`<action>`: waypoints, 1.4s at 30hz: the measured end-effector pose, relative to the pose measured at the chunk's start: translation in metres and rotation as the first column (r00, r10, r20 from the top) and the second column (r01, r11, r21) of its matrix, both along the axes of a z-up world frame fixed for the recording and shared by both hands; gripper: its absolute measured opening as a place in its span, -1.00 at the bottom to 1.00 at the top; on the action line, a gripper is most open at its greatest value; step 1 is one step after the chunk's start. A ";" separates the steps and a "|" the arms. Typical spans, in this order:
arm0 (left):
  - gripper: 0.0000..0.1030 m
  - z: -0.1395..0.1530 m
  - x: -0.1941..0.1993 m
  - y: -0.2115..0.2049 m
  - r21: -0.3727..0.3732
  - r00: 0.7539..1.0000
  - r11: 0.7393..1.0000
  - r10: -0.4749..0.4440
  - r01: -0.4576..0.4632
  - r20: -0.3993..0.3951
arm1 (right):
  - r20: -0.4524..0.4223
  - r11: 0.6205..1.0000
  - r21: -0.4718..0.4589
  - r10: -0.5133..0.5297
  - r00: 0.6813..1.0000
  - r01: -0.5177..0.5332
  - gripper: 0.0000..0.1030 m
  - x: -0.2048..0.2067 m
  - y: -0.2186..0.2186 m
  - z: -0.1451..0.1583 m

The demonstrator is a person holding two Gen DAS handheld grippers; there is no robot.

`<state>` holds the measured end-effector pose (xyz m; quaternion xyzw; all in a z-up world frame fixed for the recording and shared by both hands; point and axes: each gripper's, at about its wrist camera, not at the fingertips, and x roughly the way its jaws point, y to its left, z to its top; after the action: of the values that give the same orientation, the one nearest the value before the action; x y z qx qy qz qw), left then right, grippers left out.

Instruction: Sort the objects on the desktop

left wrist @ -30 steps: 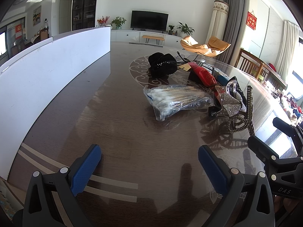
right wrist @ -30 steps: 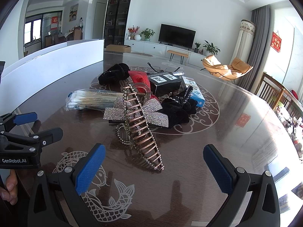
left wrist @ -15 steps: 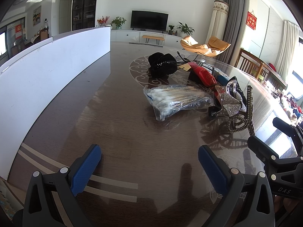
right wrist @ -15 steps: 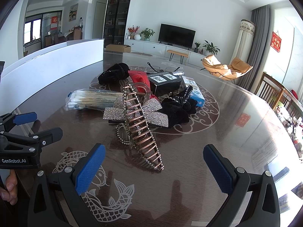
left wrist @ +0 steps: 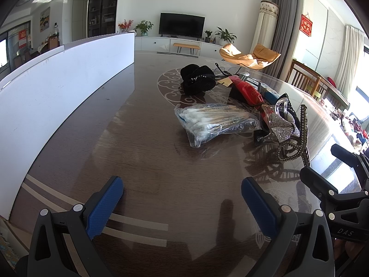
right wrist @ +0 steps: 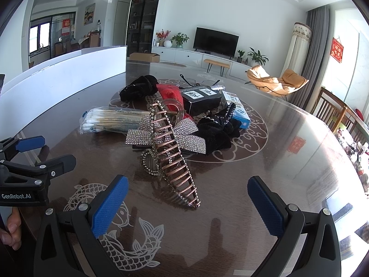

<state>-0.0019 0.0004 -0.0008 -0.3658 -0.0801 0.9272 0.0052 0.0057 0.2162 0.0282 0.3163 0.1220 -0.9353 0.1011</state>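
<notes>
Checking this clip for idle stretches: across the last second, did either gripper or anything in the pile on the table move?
Nothing visibly changed. The left gripper and right gripper hang open over the table, holding nothing. The cotton swab bag, the copper hair claw and the rhinestone bow lie where they were.

Glossy wood table [right wrist: 288,138], clear plastic swab bag [left wrist: 214,121], coppery metal hair claw [right wrist: 171,157]

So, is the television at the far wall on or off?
Off, as far as shown: the television screen is evenly dark in both views, with no picture on it.
</notes>
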 end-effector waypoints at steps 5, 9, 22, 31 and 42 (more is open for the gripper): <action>1.00 0.004 0.005 0.003 0.001 0.999 1.000 -0.008 0.008 -0.043 | 0.031 1.000 -0.002 0.000 1.000 0.000 1.00 -0.005 0.000 -0.004; 1.00 0.005 0.013 0.007 -0.007 0.997 1.000 -0.023 0.023 -0.069 | 0.036 1.000 -0.008 0.001 0.999 -0.001 1.00 -0.006 0.000 -0.003; 1.00 0.000 0.013 -0.020 0.066 0.999 0.998 0.023 -0.020 -0.047 | 0.061 0.998 -0.001 0.062 0.996 -0.062 1.00 -0.003 -0.006 -0.005; 1.00 -0.001 0.015 -0.012 -0.018 0.999 1.000 0.009 -0.010 -0.031 | 0.105 0.995 -0.017 0.098 0.990 -0.097 1.00 -0.007 -0.008 -0.009; 1.00 -0.002 0.012 -0.011 -0.013 1.000 1.000 0.009 -0.009 -0.005 | 0.170 0.997 0.002 0.073 0.983 -0.075 1.00 -0.019 -0.012 -0.015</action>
<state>0.0105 -0.0104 -0.0028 -0.3632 -0.0759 0.9286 -0.0012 -0.0129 0.2047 0.0131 0.3905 0.1288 -0.9000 0.1445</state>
